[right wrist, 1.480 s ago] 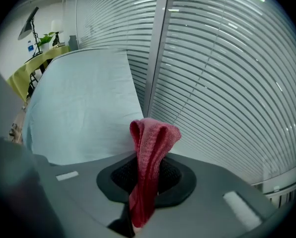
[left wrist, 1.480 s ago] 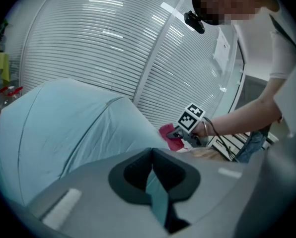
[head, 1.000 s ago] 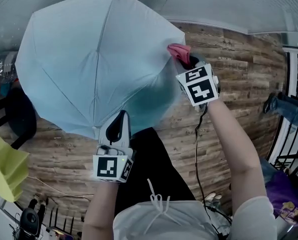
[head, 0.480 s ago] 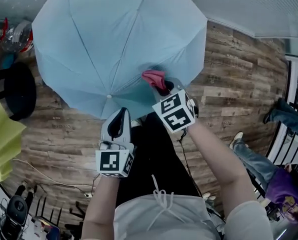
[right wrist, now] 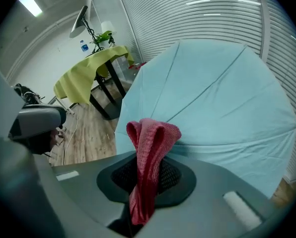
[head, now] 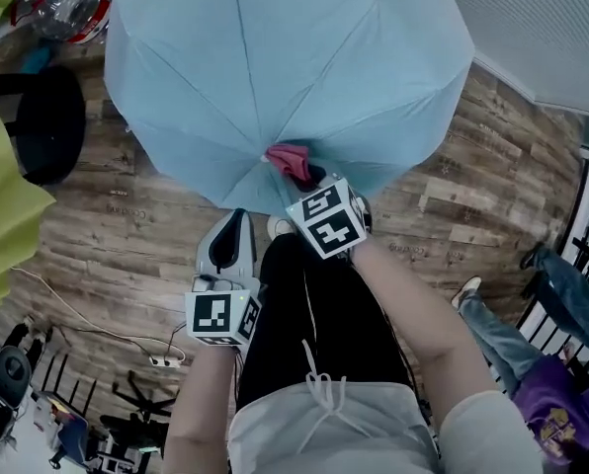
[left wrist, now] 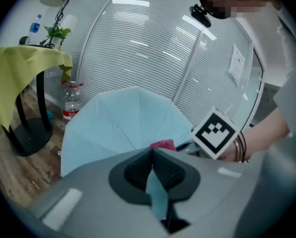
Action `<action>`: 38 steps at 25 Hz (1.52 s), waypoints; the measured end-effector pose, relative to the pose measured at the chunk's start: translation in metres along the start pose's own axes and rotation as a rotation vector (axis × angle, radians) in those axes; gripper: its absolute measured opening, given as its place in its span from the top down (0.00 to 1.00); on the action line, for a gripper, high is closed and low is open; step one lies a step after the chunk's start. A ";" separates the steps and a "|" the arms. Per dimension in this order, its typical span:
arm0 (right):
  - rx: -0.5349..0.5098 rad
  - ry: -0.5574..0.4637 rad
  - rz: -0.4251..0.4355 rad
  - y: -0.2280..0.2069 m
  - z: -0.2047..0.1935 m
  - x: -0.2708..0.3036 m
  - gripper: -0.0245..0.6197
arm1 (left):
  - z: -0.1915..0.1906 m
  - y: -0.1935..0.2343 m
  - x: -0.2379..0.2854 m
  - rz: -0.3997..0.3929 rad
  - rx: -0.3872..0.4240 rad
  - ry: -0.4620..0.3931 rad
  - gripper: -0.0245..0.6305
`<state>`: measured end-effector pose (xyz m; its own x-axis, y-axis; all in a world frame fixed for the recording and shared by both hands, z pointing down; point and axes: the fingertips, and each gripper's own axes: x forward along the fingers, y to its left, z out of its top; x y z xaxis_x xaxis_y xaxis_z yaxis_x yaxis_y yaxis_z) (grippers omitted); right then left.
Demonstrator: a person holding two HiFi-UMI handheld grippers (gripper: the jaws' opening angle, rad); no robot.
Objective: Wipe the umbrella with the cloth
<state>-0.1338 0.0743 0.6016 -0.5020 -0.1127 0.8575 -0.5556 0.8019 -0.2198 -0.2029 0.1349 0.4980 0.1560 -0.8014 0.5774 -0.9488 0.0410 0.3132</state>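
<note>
One table [head: 0,181] with a yellow cover stands at the far left. One open light-blue umbrella [head: 275,57] fills the upper middle, above the wooden floor [head: 107,245]. There are two grippers. The left gripper [head: 237,223] is clenched on the umbrella's near edge, with a strip of blue fabric between its jaws. Just beside it, the right gripper [head: 312,178] grasps one folded pink cloth [head: 288,159], held against the canopy's lower part.

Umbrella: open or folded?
Open. The umbrella has its canopy spread wide, panels stretched between the ribs, in all three views.
</note>
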 end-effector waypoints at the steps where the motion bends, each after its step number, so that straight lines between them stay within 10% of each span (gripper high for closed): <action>1: 0.000 -0.004 0.003 0.004 0.002 0.007 0.87 | -0.005 0.006 -0.003 0.005 -0.006 0.005 0.95; 20: 0.068 0.003 -0.058 -0.050 -0.006 0.000 0.87 | -0.009 -0.006 0.017 -0.035 -0.047 0.018 0.95; 38: 0.108 -0.004 -0.021 -0.189 -0.034 -0.064 0.87 | 0.014 -0.136 0.109 -0.076 -0.027 0.026 0.95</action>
<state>0.0256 -0.0507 0.6043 -0.4923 -0.1315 0.8605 -0.6338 0.7317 -0.2508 -0.0611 0.0334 0.5076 0.2344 -0.7869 0.5709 -0.9264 -0.0027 0.3766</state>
